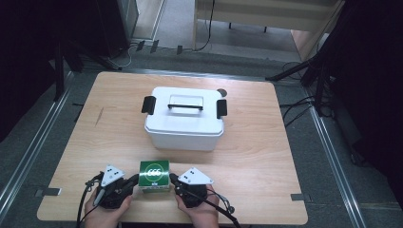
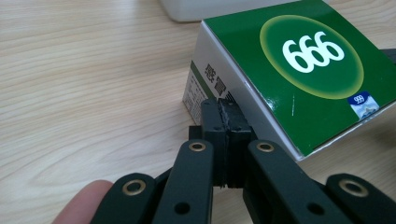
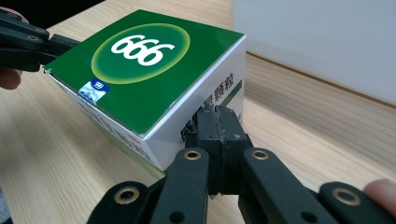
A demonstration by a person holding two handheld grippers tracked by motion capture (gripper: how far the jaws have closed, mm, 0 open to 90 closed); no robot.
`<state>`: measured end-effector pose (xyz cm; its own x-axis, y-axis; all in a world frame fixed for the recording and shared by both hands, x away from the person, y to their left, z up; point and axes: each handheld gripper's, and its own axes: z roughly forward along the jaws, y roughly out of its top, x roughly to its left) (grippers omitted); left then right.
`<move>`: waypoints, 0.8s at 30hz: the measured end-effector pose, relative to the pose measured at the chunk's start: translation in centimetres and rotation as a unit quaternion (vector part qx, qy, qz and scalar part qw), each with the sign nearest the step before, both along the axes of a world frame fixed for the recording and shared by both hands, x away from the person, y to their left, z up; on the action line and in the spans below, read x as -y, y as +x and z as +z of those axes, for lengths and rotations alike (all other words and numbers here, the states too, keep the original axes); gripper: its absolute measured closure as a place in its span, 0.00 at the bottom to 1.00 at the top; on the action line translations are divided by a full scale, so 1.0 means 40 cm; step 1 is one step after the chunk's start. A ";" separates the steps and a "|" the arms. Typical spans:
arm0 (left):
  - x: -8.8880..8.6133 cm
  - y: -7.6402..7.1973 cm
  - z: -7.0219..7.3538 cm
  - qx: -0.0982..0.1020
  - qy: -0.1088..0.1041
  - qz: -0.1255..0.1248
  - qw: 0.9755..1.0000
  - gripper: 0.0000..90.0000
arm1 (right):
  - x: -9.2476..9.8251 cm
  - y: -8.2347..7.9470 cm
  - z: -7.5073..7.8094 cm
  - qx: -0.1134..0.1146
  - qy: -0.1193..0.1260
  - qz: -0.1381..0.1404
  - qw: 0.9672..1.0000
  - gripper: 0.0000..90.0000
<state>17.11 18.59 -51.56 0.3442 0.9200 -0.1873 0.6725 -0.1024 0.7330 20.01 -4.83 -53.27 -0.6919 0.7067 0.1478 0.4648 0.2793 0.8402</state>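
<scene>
A green and white carton (image 1: 154, 175) printed "999" lies flat on the wooden table near its front edge. My left gripper (image 1: 136, 178) is shut, its tips against the carton's left side; in the left gripper view the closed jaws (image 2: 226, 116) meet the white side of the carton (image 2: 299, 70). My right gripper (image 1: 172, 179) is shut too, tips against the carton's right side; in the right gripper view the closed jaws (image 3: 218, 122) press the printed side of the carton (image 3: 140, 74). Nothing sits between either pair of jaws.
A white plastic storage box (image 1: 184, 118) with a lid, a top handle and black side latches stands in the middle of the table (image 1: 266, 142), just behind the carton. A person's hands hold both grippers at the front edge. Cables and stands lie on the floor around.
</scene>
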 end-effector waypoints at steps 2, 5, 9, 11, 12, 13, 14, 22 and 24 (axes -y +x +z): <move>0.020 0.006 0.000 0.000 -0.004 -0.005 1.000 1.00 | 0.020 -0.001 0.002 -0.001 -0.002 -0.005 1.000 1.00; 0.051 0.015 -0.002 -0.002 -0.009 -0.017 1.000 1.00 | 0.052 -0.002 0.005 -0.003 -0.006 -0.016 1.000 1.00; 0.094 0.026 -0.002 -0.002 -0.013 -0.030 0.999 1.00 | 0.095 -0.003 0.008 -0.005 -0.009 -0.026 1.000 1.00; 0.116 0.031 -0.002 -0.001 -0.012 -0.034 0.999 1.00 | 0.119 -0.005 0.011 -0.008 -0.013 -0.034 0.999 1.00; 0.127 0.034 -0.003 0.000 -0.013 -0.038 0.999 1.00 | 0.128 -0.005 0.012 -0.007 -0.015 -0.038 0.999 1.00; 0.137 0.036 -0.002 0.000 -0.012 -0.042 0.999 1.00 | 0.138 -0.005 0.013 -0.006 -0.018 -0.041 0.999 1.00; 0.147 0.039 -0.003 -0.001 -0.014 -0.045 0.999 1.00 | 0.149 -0.005 0.015 -0.007 -0.020 -0.043 0.999 1.00; 0.208 0.056 -0.003 -0.002 -0.022 -0.060 0.998 1.00 | 0.221 -0.012 0.019 -0.013 -0.024 -0.063 0.998 1.00; 0.230 0.060 -0.003 -0.003 -0.023 -0.068 0.997 1.00 | 0.239 -0.014 0.020 -0.014 -0.024 -0.064 0.998 1.00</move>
<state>19.49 9.37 -51.67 0.4646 0.8551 -0.2301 0.6590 -0.1603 0.7349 19.44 -14.40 -52.48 -0.5912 0.7959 0.1300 0.5230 0.2557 0.8131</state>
